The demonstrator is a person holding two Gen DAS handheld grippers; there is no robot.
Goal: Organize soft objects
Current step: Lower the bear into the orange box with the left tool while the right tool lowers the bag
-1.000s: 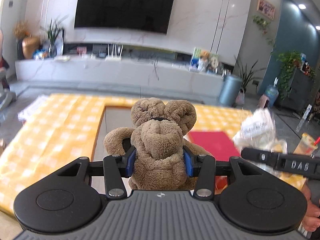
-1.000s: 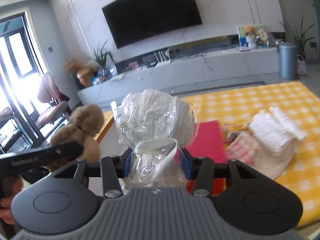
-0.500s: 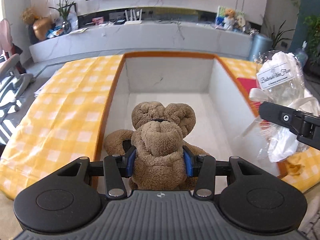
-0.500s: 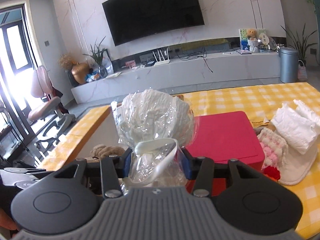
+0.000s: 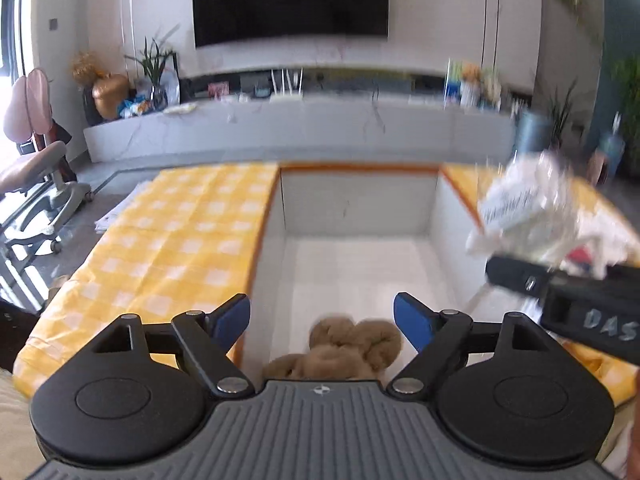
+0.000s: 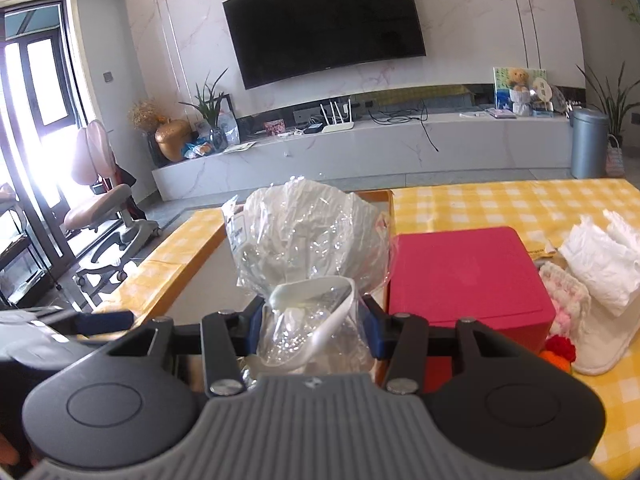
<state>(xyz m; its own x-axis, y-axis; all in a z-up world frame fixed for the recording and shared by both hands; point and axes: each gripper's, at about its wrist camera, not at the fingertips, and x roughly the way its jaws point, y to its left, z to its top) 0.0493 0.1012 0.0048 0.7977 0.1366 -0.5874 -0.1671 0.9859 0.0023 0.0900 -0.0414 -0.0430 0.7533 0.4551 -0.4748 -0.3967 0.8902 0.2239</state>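
A brown teddy bear [image 5: 346, 346] lies on the near floor of the white, orange-rimmed storage box [image 5: 360, 208], partly hidden behind my left gripper's body. My left gripper [image 5: 322, 318] hovers over it with its jaws opening wide; the blue pads stand clear of the bear. My right gripper [image 6: 314, 330] is shut on the neck of a clear plastic bag of white soft stuff [image 6: 308, 236], tied with a white ribbon. That bag [image 5: 528, 208] also shows at the right in the left wrist view, beside the box's right wall.
A red box [image 6: 468, 276] sits on the yellow checked tablecloth [image 6: 500, 204] right of the storage box. Folded white cloths [image 6: 600, 260] and a pink knitted piece [image 6: 568, 296] lie further right. A swivel chair [image 5: 36, 172] stands on the floor at the left.
My left gripper's jaws have spread and let go of the bear, which has dropped to the box floor. The left view has tilted up. The right gripper still holds the bag, shifted slightly.
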